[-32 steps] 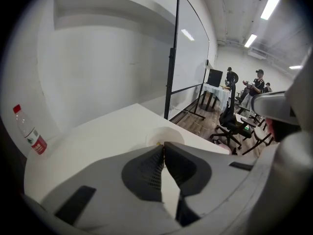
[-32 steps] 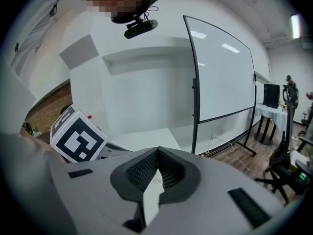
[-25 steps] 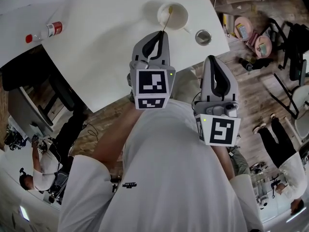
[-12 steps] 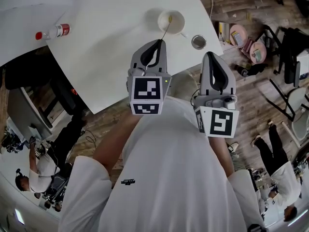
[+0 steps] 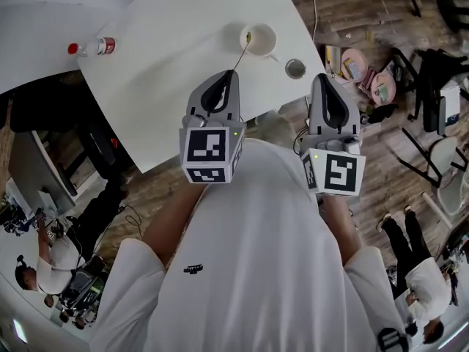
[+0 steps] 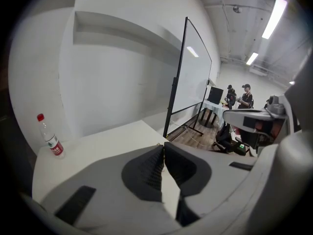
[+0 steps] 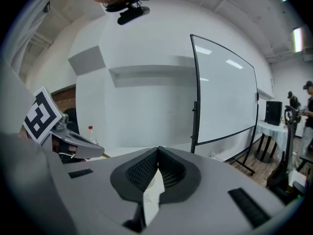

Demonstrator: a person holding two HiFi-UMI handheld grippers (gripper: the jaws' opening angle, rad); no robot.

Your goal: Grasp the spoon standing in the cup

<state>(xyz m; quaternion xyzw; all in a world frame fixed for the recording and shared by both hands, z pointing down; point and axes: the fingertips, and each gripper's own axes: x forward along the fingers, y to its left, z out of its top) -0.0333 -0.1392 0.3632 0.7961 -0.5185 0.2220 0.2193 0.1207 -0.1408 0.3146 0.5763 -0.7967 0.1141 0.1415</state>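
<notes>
Head view, starting close: shows the left gripper (image 5: 233, 73) pinched shut on the handle end of the spoon (image 5: 242, 52), and the right gripper (image 5: 327, 79) level beside it, closed on nothing. Confirms both in the gripper views, with pads pressed together at the tips. From the left jaws, slanting away toward the cup (image 5: 267, 44), with the far end over the cup's mouth; cannot tell whether dipped inside or lifted clear. Just right of the cup, a small round metal dish (image 5: 295, 68), near the edge of the white table (image 5: 161, 64); well apart at the far left, a red-capped bottle (image 5: 94, 48), standing upright. Beyond, wooden floor (image 5: 381, 160), a whiteboard on a black stand (image 6: 193, 82), strip lights (image 6: 274, 16) overhead and people (image 6: 239, 96) at the room's far end.
</notes>
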